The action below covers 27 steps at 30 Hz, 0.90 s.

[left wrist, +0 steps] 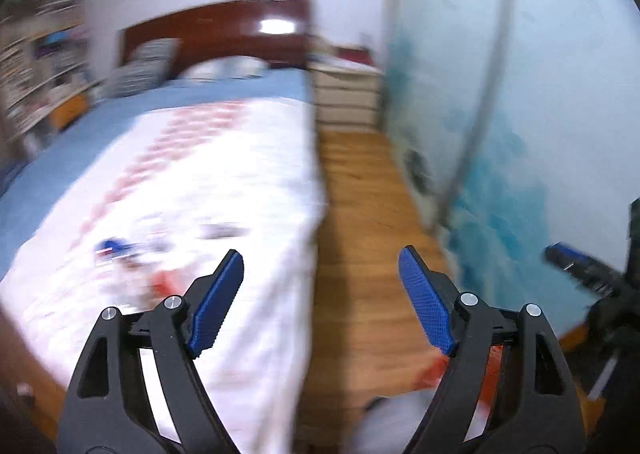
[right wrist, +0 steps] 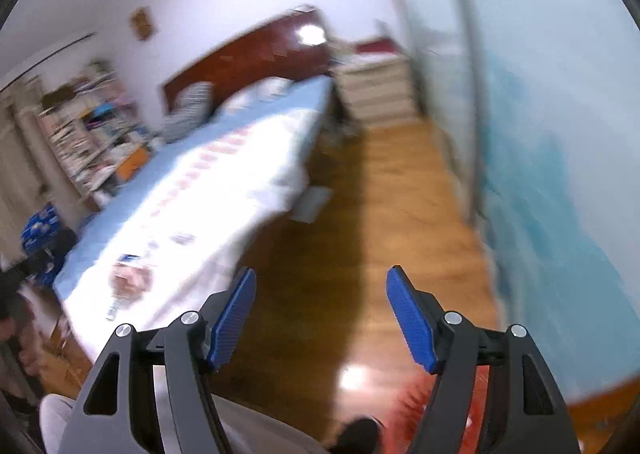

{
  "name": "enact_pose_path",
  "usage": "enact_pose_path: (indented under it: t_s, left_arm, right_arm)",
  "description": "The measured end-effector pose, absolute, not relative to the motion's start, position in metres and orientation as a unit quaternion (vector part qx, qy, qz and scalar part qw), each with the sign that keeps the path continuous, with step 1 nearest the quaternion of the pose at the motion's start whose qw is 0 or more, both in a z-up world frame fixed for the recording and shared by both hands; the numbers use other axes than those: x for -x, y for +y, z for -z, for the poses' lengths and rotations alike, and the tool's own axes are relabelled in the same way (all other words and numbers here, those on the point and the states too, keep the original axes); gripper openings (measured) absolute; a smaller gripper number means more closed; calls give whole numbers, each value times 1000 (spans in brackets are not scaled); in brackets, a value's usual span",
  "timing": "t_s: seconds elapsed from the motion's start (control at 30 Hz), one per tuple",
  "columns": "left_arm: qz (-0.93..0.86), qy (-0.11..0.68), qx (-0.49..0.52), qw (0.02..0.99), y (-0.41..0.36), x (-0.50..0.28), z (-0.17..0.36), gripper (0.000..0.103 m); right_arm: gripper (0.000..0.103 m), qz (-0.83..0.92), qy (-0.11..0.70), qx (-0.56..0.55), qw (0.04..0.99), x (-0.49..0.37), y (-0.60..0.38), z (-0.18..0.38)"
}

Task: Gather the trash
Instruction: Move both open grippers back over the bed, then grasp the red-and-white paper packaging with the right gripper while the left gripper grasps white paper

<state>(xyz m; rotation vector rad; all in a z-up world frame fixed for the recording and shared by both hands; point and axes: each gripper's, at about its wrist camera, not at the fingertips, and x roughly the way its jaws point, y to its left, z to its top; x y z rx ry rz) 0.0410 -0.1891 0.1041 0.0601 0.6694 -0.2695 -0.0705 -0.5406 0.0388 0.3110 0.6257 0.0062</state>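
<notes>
Both views are blurred by motion. Several small pieces of trash lie on the white bedspread near the foot of the bed; they also show in the right wrist view as wrappers, one blue. My left gripper is open and empty, held above the bed's right edge and the wooden floor. My right gripper is open and empty, held over the floor to the right of the bed. The right gripper also shows at the far right of the left wrist view.
The bed has a blue sheet, pillows and a dark red headboard. A wooden floor aisle runs between the bed and a pale blue wall. A white drawer chest stands at the aisle's end. Bookshelves stand left. Something red lies on the floor below the right gripper.
</notes>
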Motion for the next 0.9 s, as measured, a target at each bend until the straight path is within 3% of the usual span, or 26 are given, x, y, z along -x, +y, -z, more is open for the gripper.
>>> enact_pose_path:
  t_s: [0.17, 0.33, 0.5, 0.7, 0.9]
  left_arm:
    - [37, 346, 20, 937, -62, -49, -67, 80]
    - [-34, 383, 57, 922, 20, -56, -15, 80]
    - [-32, 387, 60, 920, 40, -62, 5, 80]
    - [-5, 399, 92, 912, 58, -62, 15, 80]
    - [-1, 408, 115, 906, 65, -70, 23, 80]
  right_arm:
    - [69, -99, 291, -115, 945, 9, -421, -77]
    - [66, -173, 301, -37, 937, -35, -298, -76]
    - [50, -231, 348, 16, 908, -75, -204, -34]
    - [44, -243, 418, 31, 875, -97, -171, 46]
    - [39, -255, 440, 9, 861, -116, -163, 67]
